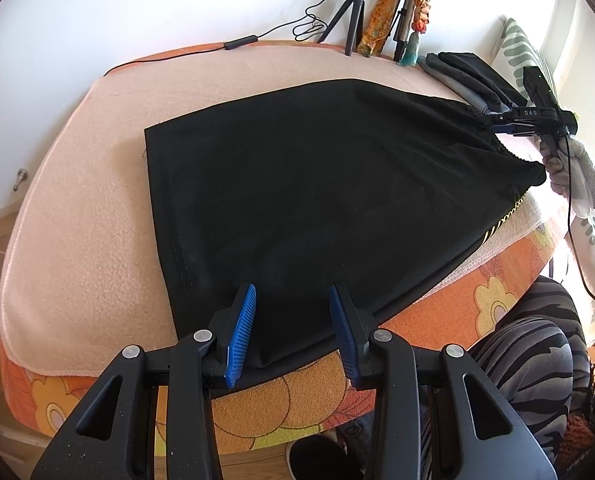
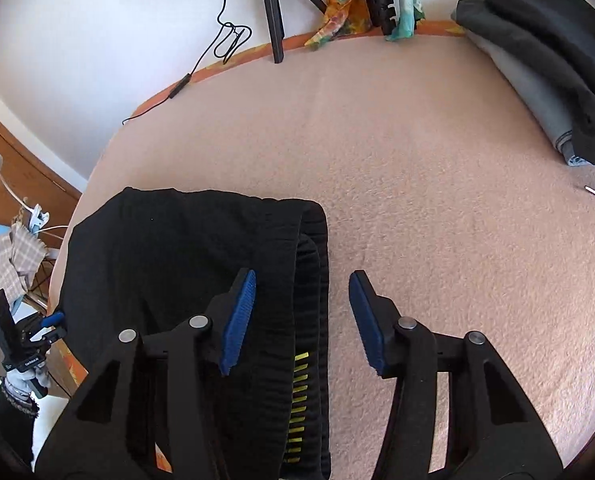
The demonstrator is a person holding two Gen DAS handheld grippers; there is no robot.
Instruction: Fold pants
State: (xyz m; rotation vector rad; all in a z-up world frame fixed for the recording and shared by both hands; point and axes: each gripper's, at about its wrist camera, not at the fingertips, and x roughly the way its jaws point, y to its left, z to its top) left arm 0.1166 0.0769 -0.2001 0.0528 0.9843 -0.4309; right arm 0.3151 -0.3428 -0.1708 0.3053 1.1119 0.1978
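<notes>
The black pants (image 1: 317, 184) lie spread flat on the peach blanket (image 1: 85, 184) that covers the bed, one end reaching the near edge and the elastic waistband (image 2: 311, 300) lying toward the right. The left gripper (image 1: 291, 334) straddles the near end of the fabric, jaws partly apart; whether the pads press the cloth cannot be told. The right gripper (image 2: 303, 322) stands partly open over the waistband, which lies between its fingers unclamped. The fabric appears soft, light and limp; it is likely to sag and crease, so the best hold is on the thicker waistband or hem corners. The black cloth hides seams and layer edges.
</notes>
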